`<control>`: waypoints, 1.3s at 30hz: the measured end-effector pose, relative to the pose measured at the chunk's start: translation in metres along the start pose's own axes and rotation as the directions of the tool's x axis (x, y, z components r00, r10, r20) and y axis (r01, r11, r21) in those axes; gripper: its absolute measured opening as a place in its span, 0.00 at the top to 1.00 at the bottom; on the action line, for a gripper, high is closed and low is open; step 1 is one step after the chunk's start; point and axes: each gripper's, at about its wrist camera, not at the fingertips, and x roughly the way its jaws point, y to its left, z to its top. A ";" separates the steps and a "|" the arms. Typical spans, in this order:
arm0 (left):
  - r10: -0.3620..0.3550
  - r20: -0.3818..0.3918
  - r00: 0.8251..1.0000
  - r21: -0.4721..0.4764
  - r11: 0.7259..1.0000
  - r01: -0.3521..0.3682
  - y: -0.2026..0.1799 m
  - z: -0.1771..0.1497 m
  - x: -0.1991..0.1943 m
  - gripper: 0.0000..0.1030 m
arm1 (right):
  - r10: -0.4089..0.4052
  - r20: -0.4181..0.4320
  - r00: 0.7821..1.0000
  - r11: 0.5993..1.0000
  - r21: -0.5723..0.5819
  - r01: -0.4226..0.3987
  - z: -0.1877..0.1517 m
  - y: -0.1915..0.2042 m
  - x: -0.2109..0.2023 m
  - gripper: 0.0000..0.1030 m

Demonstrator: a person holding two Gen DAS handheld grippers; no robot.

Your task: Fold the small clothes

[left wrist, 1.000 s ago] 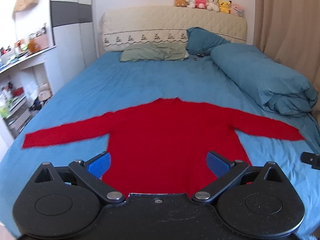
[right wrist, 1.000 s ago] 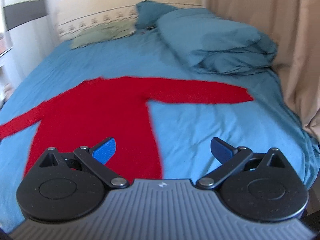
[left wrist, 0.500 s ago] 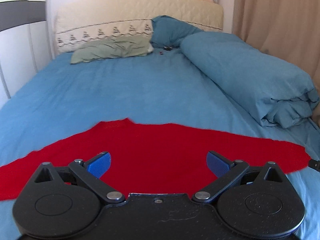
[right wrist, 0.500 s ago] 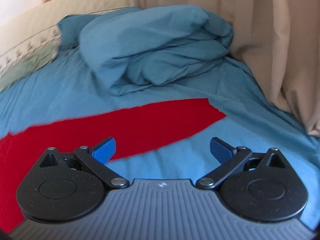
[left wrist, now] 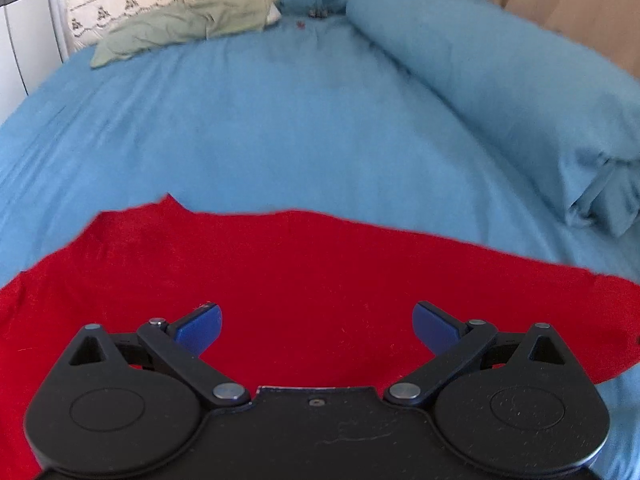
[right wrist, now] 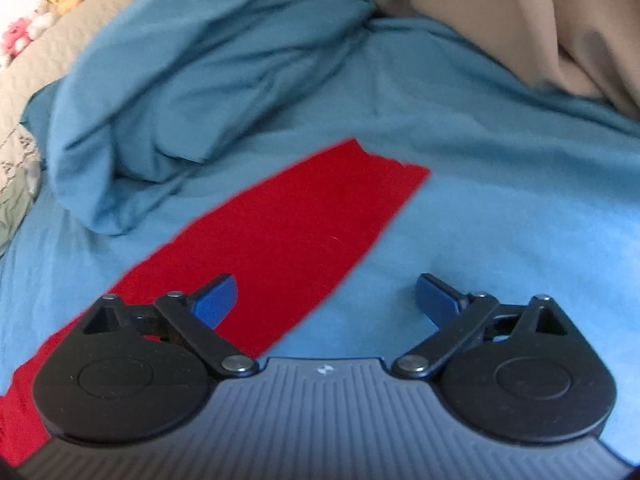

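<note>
1. Your left gripper point(left wrist: 316, 322): fingers apart, nothing held, over the red sweater point(left wrist: 304, 276) filling the lower frame.
2. Your right gripper point(right wrist: 326, 298): fingers apart, nothing held; sleeve point(right wrist: 304, 228) runs centre to lower left on the blue bedsheet point(right wrist: 500, 208).

1. The right gripper point(right wrist: 325, 300) has its jaws wide apart, holding nothing.
2. A red sleeve point(right wrist: 288, 236) lies flat on the blue sheet point(right wrist: 500, 208).
3. The folded duvet point(right wrist: 200, 80) lies beyond the sleeve.
</note>
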 end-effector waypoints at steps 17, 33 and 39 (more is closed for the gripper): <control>0.022 -0.177 0.984 0.031 0.999 -0.017 -0.019 0.001 0.078 0.00 | 0.014 0.098 0.995 0.992 -0.128 -0.002 0.040 0.025 0.009 0.79; 0.074 0.055 0.996 -0.121 0.990 -0.067 0.180 0.025 -0.053 0.00 | 0.722 -0.215 0.658 0.535 -0.429 -0.728 -0.087 0.326 -0.135 0.80; 0.137 0.017 0.990 -0.190 0.973 -0.131 0.254 -0.026 -0.056 0.00 | 0.607 -0.474 0.637 0.359 -0.552 -0.753 -0.238 0.376 -0.110 0.81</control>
